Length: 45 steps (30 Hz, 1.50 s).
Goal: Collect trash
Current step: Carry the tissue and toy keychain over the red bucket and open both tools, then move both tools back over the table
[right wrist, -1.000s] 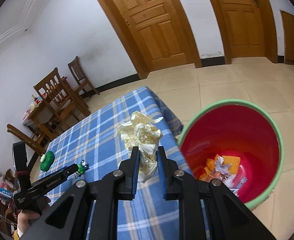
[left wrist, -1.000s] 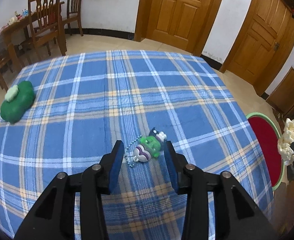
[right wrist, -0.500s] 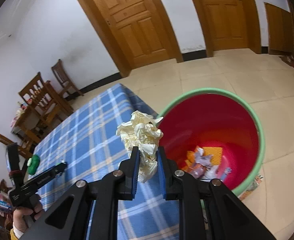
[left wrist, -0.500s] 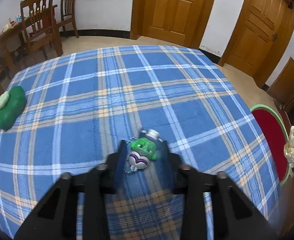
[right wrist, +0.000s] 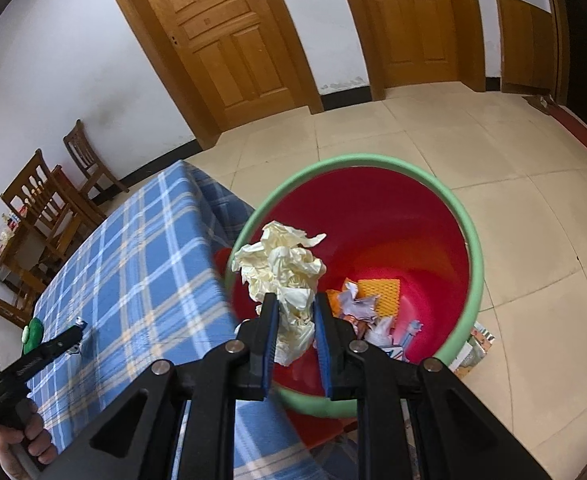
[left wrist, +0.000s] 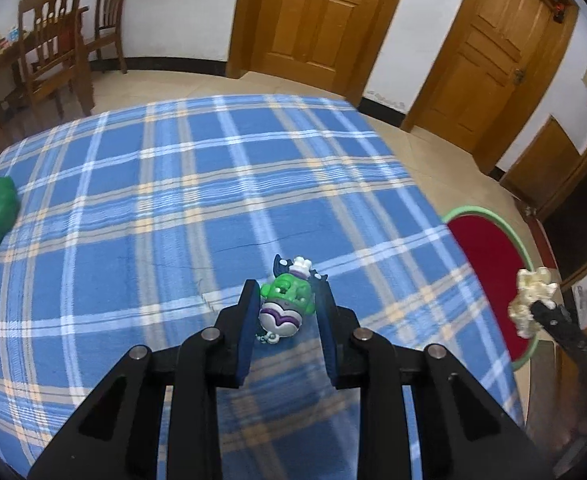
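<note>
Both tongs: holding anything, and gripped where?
Left tongs pinch the green toy keychain by its sides, on the tablecloth. Right tongs clamp the crumpled paper wad by its lower end, over the red bin.

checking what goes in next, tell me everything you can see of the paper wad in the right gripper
The paper wad is cream-coloured, thin crumpled paper with loose folded flaps. Its lower part is pinched between the blue pads of the right gripper, while the bulk bulges above them. It hangs over the near rim of the red bin, touching nothing else.
</note>
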Available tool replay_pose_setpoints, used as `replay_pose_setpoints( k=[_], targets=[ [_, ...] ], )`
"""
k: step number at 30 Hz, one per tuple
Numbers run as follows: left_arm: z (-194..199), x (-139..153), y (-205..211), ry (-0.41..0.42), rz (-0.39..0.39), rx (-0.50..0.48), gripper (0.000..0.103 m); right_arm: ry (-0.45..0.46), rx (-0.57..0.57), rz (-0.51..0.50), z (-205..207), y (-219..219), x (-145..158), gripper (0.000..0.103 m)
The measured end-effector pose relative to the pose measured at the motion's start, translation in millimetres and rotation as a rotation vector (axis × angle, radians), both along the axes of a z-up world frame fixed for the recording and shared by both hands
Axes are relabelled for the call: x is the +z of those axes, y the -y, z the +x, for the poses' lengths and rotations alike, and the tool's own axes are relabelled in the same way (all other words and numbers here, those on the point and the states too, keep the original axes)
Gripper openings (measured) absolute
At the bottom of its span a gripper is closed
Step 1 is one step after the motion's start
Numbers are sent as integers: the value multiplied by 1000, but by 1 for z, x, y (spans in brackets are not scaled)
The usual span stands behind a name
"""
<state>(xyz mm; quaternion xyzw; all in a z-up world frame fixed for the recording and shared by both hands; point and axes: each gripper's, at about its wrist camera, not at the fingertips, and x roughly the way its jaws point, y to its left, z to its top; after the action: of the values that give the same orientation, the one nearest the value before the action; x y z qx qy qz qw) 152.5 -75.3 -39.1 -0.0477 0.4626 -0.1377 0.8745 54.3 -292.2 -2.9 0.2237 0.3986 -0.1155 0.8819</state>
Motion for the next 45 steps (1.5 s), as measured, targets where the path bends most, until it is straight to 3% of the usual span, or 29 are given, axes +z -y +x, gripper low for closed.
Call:
replay_pose_setpoints(
  k=[9, 13, 19, 34, 39, 41, 43, 45],
  targets=[
    [-7, 17, 40, 16, -7, -86, 28, -10, -25, 37, -8, 19, -8, 29],
    [-9, 20, 61, 15, -6, -131, 28, 5, -30, 46, -15, 26, -7, 42],
    [-11, 25, 96, 26, 16, -201, 28, 33, -46, 58, -26, 40, -4, 48],
    [-27, 9, 190, -7, 44, -386, 28, 61, -120, 51, -59, 74, 2, 57],
    [-29, 4, 205, -16, 51, -406, 28, 62, -135, 63, -65, 81, 1, 58],
    [-29, 6, 205, -16, 43, -409, 31, 64, -137, 64, -67, 82, 1, 58],
    [-30, 8, 203, -8, 42, -401, 43, 67, -138, 66, -67, 82, 1, 59],
    [-31, 13, 199, 7, 47, -384, 47, 70, -137, 67, -68, 82, 1, 60]
  ],
)
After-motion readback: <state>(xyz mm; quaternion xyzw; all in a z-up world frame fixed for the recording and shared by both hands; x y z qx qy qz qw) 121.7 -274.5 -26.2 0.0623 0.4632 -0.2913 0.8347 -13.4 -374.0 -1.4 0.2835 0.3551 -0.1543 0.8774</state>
